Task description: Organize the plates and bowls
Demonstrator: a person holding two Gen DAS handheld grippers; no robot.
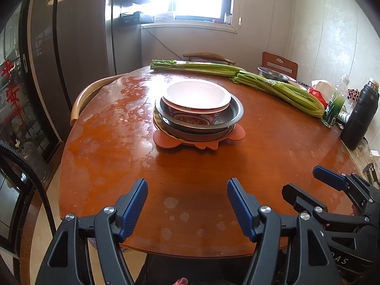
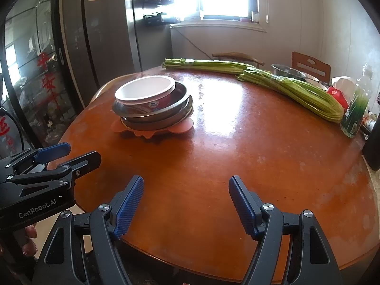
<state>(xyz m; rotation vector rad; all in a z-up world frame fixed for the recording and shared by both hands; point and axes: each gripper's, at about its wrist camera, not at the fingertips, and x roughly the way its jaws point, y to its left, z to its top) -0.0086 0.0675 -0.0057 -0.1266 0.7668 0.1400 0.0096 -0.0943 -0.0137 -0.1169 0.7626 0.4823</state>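
Round table [image 1: 190, 166] bears white bowl [image 1: 197, 93] nested in steel bowls [image 1: 234, 112].

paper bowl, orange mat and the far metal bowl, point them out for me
paper bowl [image 1: 197, 93], left wrist view, white inside
orange mat [image 1: 204, 143], left wrist view, front edge under the stack
far metal bowl [image 2: 288, 70], right wrist view, inner wall

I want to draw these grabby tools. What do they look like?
Both are black frames with silver round bolts. The left gripper and right gripper each end in two jaws lined with ridged blue pads. White lettering reading GenRobot.AI marks the left one's body. A black cable curves beside it.
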